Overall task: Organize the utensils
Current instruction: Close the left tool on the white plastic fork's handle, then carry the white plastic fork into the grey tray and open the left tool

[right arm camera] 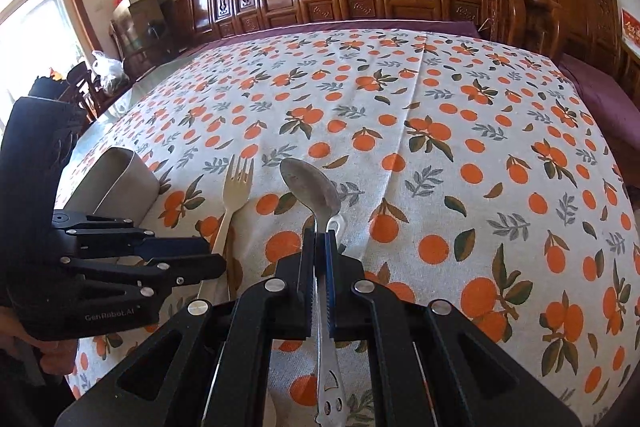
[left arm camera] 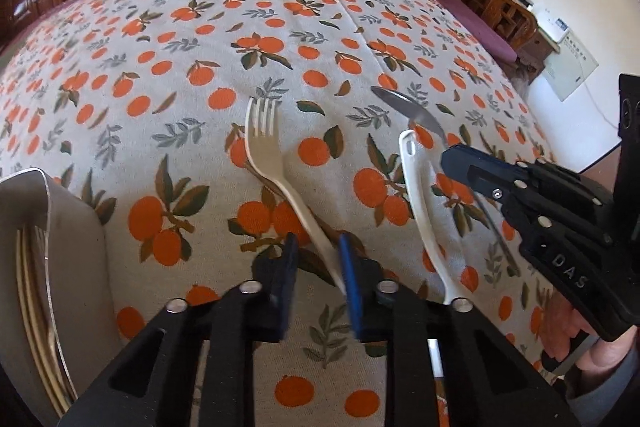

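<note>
Left gripper (left arm camera: 318, 281): jaws narrowed around the handle of the cream plastic fork (left arm camera: 267, 153); its right pad seems to touch the handle, the left pad looks just clear, so no firm pinch yet. Best practice, my judgement: close squarely across the handle, then lift straight so the tines clear the orange-print tablecloth (left arm camera: 224, 39).

Right gripper (right arm camera: 319, 267): jaws pressed together on the handle of the grey metal spoon (right arm camera: 310, 185), bowl forward.

Fork lies flat near the table's near edge, tines away, beside the grey utensil holder (left arm camera: 68, 227). A white plastic utensil handle (left arm camera: 420, 203) lies just beside the spoon.
</note>
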